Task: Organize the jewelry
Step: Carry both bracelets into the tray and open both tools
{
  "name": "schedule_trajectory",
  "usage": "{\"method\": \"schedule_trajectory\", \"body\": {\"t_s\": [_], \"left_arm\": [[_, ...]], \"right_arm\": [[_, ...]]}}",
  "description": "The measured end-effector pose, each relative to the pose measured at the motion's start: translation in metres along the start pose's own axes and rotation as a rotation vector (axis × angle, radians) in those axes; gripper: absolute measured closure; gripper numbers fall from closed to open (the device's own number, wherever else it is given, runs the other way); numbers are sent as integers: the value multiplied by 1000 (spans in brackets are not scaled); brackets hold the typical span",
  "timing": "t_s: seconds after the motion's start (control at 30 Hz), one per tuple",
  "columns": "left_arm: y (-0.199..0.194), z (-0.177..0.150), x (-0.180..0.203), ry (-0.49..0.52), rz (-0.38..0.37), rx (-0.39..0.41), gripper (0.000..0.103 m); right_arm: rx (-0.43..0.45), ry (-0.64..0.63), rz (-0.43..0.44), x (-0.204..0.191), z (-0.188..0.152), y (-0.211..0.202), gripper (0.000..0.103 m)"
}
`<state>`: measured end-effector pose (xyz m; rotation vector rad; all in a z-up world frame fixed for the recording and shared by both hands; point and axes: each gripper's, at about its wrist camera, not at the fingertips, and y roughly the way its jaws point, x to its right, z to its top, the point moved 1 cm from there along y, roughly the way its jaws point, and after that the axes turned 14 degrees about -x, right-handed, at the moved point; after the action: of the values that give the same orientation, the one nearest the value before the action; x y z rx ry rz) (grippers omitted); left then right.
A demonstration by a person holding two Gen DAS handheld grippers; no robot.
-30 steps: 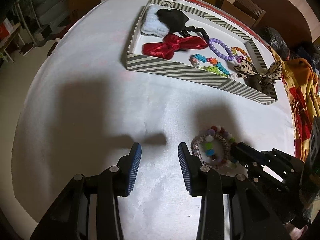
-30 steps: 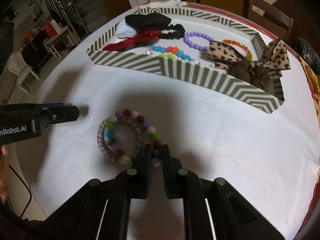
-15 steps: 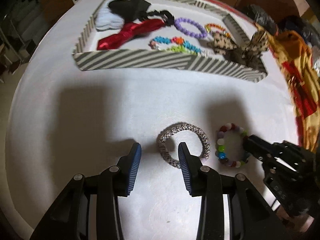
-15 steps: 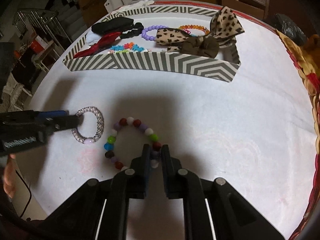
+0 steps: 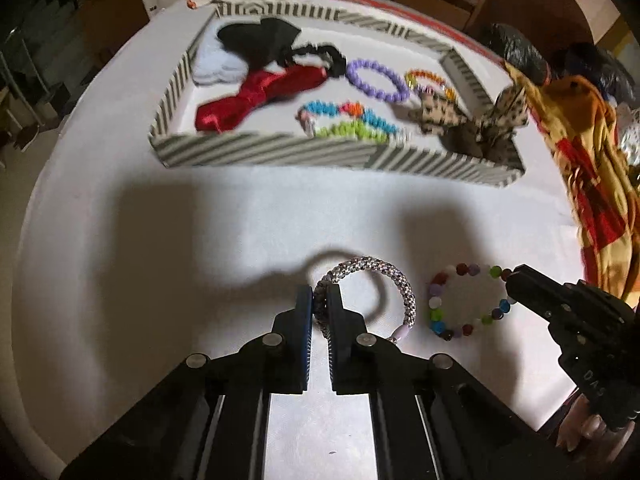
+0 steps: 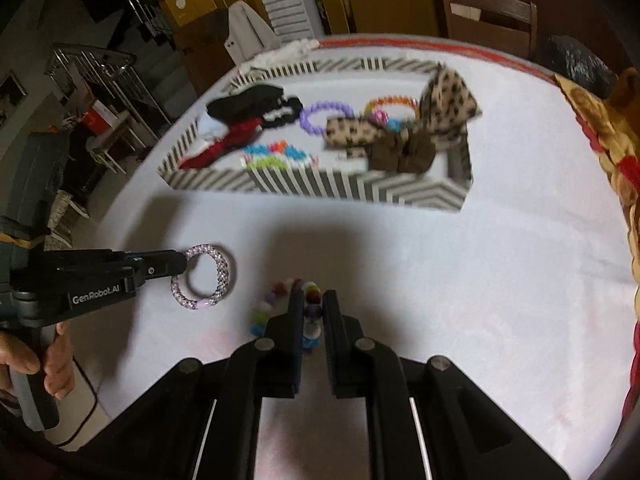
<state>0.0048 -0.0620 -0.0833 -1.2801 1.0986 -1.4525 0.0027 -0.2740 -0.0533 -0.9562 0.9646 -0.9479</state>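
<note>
Jaws of the left gripper (image 5: 319,305) are closing on the silver woven bracelet (image 5: 374,294); the right gripper (image 6: 312,312) is clamped on the multicoloured bead bracelet (image 5: 466,303), both low over the near table (image 5: 200,240). Pickup is in hand. Next, both need carrying to the far striped tray (image 5: 320,156).

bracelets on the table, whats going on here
A person is sorting jewelry with a handheld gripper in each hand. The left gripper is closing on the silver braided bracelet, its band between the pads. The right gripper is shut on the multicolored bead bracelet. The striped tray beyond already holds bows and other bracelets.
</note>
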Motion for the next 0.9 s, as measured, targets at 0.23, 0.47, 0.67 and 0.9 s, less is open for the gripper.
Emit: {"method": "schedule_trajectory", "body": {"t_s": [0.23,0.47,0.67,0.9], "left_arm": [[-37,28,4,-7,-5,78,88],[-53,70,7,-8,14,130,88],[-43,109,11,-6,21,116,88],[-25,154,10,-6,50,99,88]], "right_arm": [[67,-52,-10,-8,28,-34,94],[125,-68,-38,-3,78,-58,94],[118,-67,-56,2,131,-47,94],[82,-41,-66,14,193,-13,94]]}}
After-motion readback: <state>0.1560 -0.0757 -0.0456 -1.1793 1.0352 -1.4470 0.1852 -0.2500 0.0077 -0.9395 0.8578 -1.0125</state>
